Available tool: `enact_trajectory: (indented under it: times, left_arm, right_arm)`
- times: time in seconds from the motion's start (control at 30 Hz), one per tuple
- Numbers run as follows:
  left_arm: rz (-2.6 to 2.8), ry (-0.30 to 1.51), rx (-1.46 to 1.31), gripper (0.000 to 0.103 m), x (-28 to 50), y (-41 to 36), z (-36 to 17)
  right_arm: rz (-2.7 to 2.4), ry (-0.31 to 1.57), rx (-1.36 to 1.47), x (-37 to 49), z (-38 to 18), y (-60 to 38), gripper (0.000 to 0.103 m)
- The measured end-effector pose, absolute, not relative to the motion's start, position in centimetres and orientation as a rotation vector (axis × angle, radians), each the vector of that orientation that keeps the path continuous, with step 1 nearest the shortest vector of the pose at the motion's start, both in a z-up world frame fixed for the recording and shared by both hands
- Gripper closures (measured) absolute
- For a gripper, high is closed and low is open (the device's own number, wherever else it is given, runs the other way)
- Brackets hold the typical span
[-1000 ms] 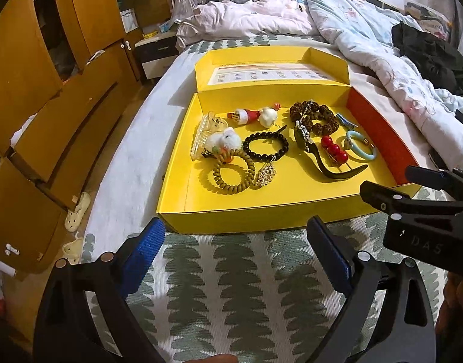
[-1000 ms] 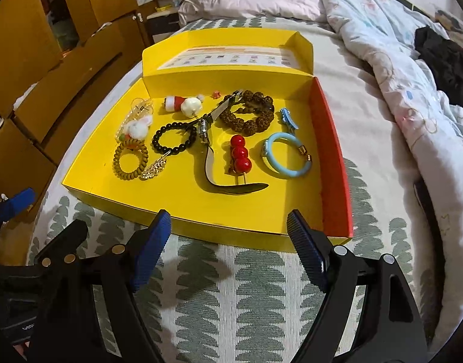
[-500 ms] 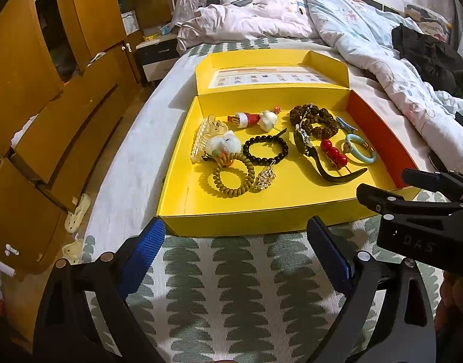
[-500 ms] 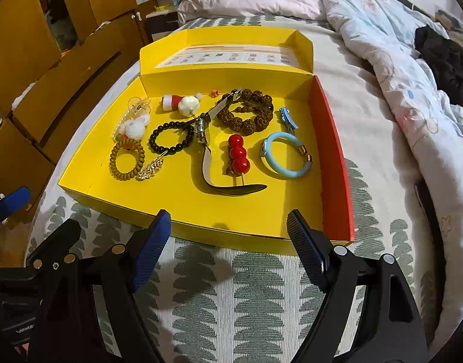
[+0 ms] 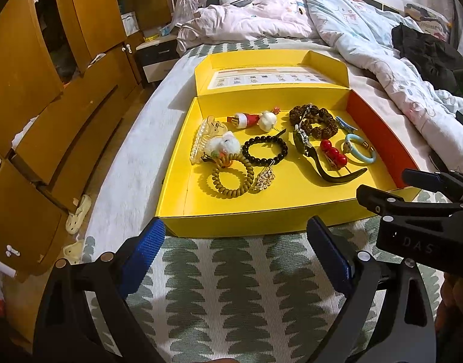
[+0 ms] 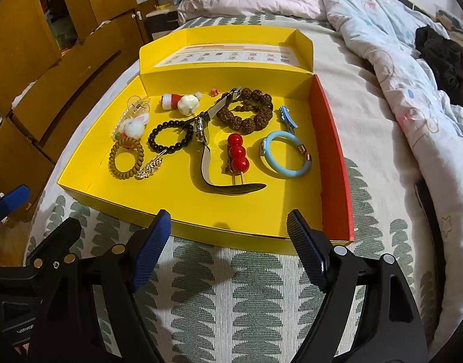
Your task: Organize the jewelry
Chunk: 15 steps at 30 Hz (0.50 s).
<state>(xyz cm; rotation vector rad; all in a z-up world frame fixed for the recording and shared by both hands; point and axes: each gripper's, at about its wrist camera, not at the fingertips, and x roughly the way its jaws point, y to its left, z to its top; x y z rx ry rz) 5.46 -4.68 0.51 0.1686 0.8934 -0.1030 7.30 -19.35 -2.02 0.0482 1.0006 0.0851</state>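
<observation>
An open yellow box (image 5: 231, 220) (image 6: 231, 227) lies on the bed and holds the jewelry: a black bead bracelet (image 5: 264, 151) (image 6: 171, 136), a brown bead bracelet (image 5: 314, 121) (image 6: 246, 113), a blue bangle (image 6: 287, 157), a red bead hairpin (image 6: 237, 154), a watch (image 6: 204, 139), a coil hair tie (image 5: 231, 178) and a clear hair claw (image 5: 201, 142). My left gripper (image 5: 234, 248) is open and empty just before the box's front wall. My right gripper (image 6: 229, 236) is open and empty at the same wall, further right.
The box lid (image 5: 270, 72) stands up at the back. A rumpled duvet (image 6: 397, 45) and dark clothes (image 5: 428, 54) lie to the right. Wooden drawers (image 5: 50, 121) stand left of the bed, with slippers (image 5: 77, 214) on the floor. The patterned bedspread (image 5: 231, 296) lies under both grippers.
Both grippers have edged slightly forward toward the box's front wall. Both stay open and empty. Nothing in the box has moved.
</observation>
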Motion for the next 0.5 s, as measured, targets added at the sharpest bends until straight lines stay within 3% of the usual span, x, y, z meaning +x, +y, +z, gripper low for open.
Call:
enact_trajectory:
  times: [0.5]
  left_arm:
    - [-0.111, 0.91, 0.17, 0.01, 5.54, -4.83, 0.26]
  right_arm:
    - [0.066, 0.998, 0.029, 7.2, -1.97, -19.24, 0.022]
